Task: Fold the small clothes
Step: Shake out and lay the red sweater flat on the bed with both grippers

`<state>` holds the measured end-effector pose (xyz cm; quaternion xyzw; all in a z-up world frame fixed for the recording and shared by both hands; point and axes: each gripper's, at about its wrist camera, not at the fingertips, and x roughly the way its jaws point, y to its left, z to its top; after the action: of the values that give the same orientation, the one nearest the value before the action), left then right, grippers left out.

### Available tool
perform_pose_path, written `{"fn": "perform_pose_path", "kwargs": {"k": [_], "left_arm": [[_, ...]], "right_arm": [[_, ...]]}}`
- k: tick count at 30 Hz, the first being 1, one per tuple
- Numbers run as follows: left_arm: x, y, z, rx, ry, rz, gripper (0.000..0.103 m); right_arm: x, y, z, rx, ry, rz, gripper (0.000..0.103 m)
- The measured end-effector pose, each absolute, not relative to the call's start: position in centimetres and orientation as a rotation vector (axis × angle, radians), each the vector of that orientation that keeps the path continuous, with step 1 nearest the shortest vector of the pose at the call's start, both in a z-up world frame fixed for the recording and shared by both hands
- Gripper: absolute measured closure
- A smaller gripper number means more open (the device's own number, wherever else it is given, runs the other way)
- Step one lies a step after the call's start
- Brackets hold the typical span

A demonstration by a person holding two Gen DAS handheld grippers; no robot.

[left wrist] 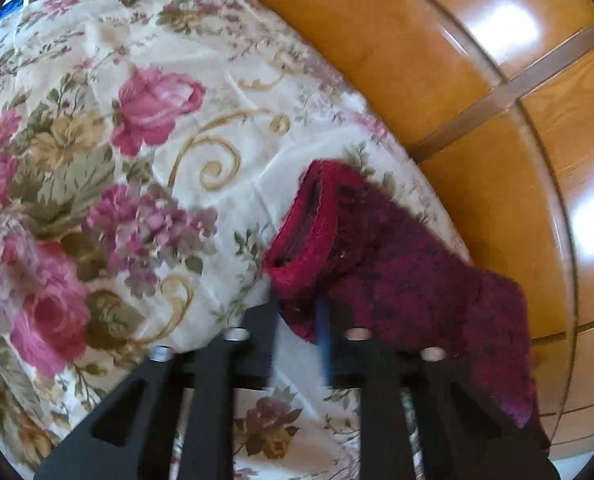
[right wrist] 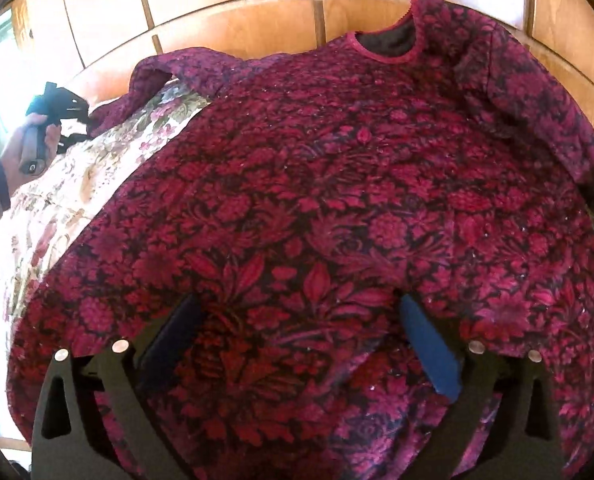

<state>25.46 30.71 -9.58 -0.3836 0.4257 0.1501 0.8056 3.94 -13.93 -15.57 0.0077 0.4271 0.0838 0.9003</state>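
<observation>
A dark red top with a floral pattern [right wrist: 337,160] lies spread flat on a flowered bedspread [right wrist: 57,200], with its neckline [right wrist: 389,44] at the far side. In the left wrist view one sleeve [left wrist: 397,264] runs along the bed's edge, its cuff [left wrist: 309,224] standing open. My left gripper [left wrist: 297,310] is shut on that sleeve just behind the cuff. The right wrist view shows it at the far left [right wrist: 77,114], held by a hand at the sleeve's end. My right gripper [right wrist: 299,304] hovers open over the lower body of the top, nothing between its fingers.
Shiny wooden panels [left wrist: 457,60] border the bed beyond the sleeve and run behind the neckline [right wrist: 217,0]. The bedspread [left wrist: 137,120] stretches wide to the left of the sleeve. The top's other sleeve [right wrist: 537,100] lies along the right side.
</observation>
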Motion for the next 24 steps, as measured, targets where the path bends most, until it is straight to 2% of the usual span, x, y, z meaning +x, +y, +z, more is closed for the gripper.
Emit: {"fn": "perform_pose_path", "kwargs": {"k": [7, 13, 15, 17, 18, 20, 22, 24], "left_arm": [[20.4, 34.6, -4.2, -0.664, 0.734, 0.453, 0.094], [21.0, 34.2, -7.4, -0.568, 0.873, 0.561, 0.093], [20.2, 33.2, -7.8, -0.543, 0.894, 0.603, 0.088], [18.8, 32.1, -7.1, -0.552, 0.880, 0.618, 0.072], [17.9, 31.1, -6.2, -0.567, 0.841, 0.582, 0.069], [16.9, 28.9, -4.6, -0.522, 0.795, 0.550, 0.054], [15.2, 25.5, -2.8, -0.475, 0.731, 0.477, 0.049], [14.1, 21.8, -1.8, -0.427, 0.705, 0.367, 0.049]], "right_arm": [[4.1, -14.0, -15.6, 0.024, 0.883, 0.178, 0.002], [4.2, -13.9, -15.7, 0.017, 0.882, 0.171, 0.002], [4.2, -13.9, -15.6, 0.021, 0.880, 0.169, 0.002], [4.1, -13.9, -15.5, 0.023, 0.880, 0.168, 0.002], [4.2, -14.0, -15.5, 0.027, 0.882, 0.171, 0.002], [4.2, -14.3, -15.2, 0.037, 0.893, 0.179, 0.002], [4.2, -15.0, -14.3, 0.064, 0.903, 0.192, 0.004], [3.6, -16.9, -12.8, 0.113, 0.870, 0.159, 0.004]]}}
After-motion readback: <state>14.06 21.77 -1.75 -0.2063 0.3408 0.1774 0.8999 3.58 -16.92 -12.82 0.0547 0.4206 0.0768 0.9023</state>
